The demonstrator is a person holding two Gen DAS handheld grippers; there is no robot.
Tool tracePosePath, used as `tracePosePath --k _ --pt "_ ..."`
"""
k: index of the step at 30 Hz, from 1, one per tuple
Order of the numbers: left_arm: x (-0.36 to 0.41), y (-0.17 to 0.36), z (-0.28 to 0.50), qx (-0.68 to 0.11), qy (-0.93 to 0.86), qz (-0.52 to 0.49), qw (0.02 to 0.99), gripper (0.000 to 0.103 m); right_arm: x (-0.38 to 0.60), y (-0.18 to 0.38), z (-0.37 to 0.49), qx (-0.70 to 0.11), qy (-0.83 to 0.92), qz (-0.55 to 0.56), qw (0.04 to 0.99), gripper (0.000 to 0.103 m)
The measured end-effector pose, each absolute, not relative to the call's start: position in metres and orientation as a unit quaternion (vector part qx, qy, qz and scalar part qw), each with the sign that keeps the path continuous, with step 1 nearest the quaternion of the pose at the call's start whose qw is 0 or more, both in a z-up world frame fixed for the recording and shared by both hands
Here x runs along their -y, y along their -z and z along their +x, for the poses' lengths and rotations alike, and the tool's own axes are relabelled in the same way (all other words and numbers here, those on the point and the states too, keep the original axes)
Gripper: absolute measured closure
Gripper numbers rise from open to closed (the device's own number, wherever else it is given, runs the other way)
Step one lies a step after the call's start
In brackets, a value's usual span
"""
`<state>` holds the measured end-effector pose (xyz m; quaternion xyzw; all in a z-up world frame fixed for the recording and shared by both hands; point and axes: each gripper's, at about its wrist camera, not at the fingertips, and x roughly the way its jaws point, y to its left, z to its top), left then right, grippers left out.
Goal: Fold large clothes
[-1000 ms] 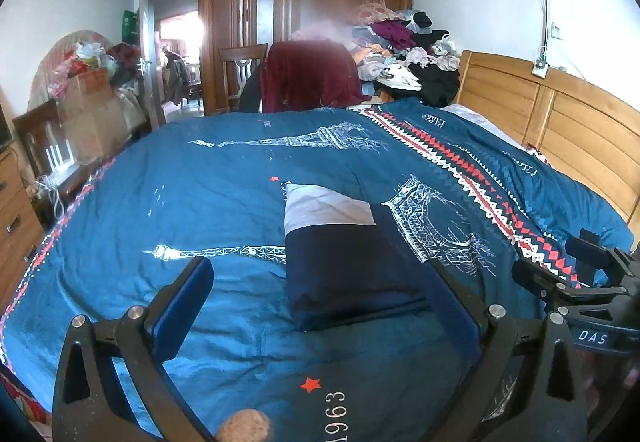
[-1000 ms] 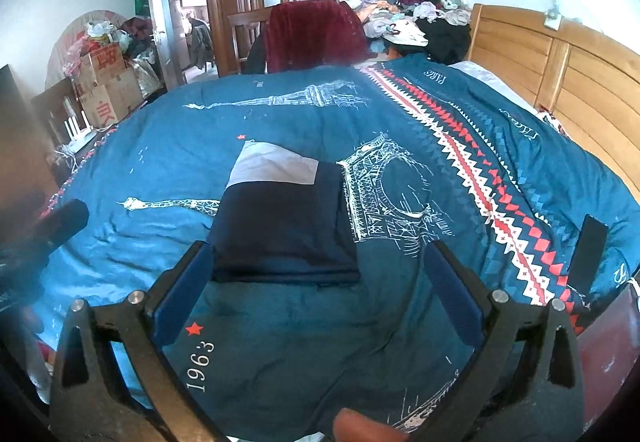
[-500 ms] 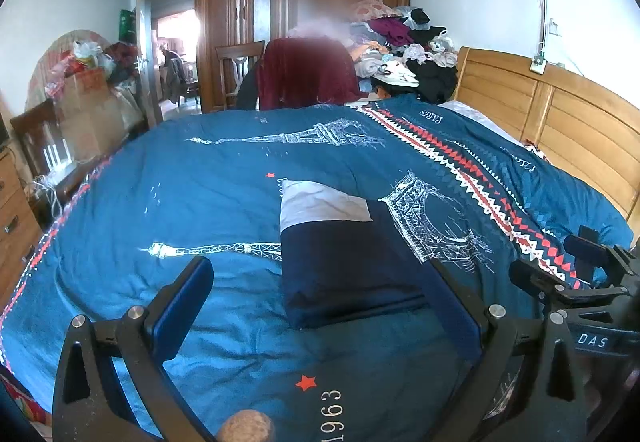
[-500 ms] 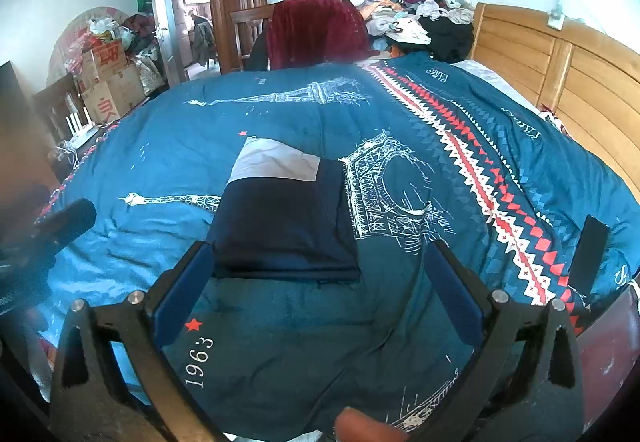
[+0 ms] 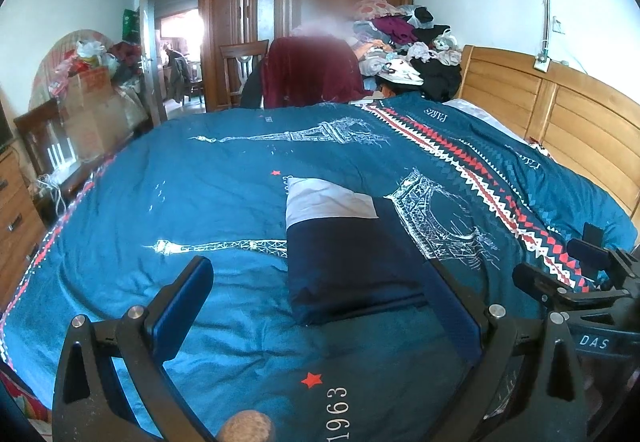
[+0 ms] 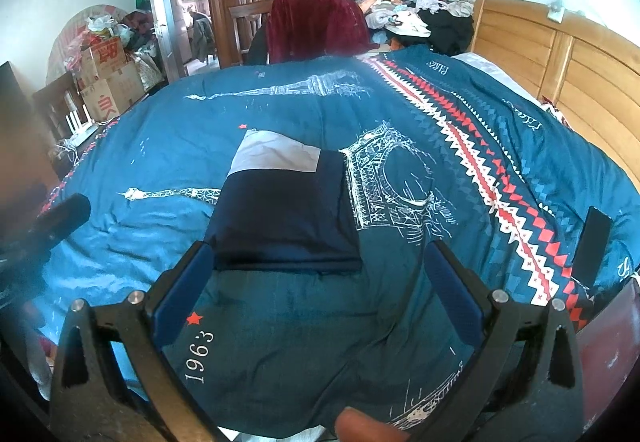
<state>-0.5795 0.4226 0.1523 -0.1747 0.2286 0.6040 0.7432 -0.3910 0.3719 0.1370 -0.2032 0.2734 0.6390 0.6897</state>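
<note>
Folded garment: navy with a pale grey-white band at its far end, lying flat on the bed's blue quilt. In the left wrist view it sits at centre frame, right of the middle; in the right wrist view it sits just above and between the fingers, slightly left of centre. Nothing grips it.

Left tool: lower part of its own frame, blue-padded fingers spread wide, empty, held above the quilt on the near side of the garment. In the right wrist view a dark part of it shows blurred at the left edge.

Right tool: lower part of its own frame, fingers spread wide, empty, above the quilt near the garment's near edge. In the left wrist view its black frame appears at the lower right.

Quilt: Eiffel Tower prints, a red-and-white zigzag stripe, "1963" lettering with a red star at lower centre.

Headboard: light wood, right of frame.

Clothes pile: mixed garments heaped at upper centre-right, beyond the bed.

Chair: draped in dark red cloth, upper centre.

Wardrobe: brown wood, upper centre.

Cardboard boxes: upper left.

Dark flat object: on the quilt at right edge; kind unclear.
</note>
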Motion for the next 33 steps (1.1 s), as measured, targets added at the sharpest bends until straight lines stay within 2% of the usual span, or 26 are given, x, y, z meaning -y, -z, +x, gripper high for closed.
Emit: tracePosePath --k 33 --pt "-0.4194 -0.1422 -0.5764 -0.239 -0.601 -0.176 0.742 0.000 -0.3700 -0.1299 -0.3850 -0.280 -0.639 -0.208 0.685 0.000"
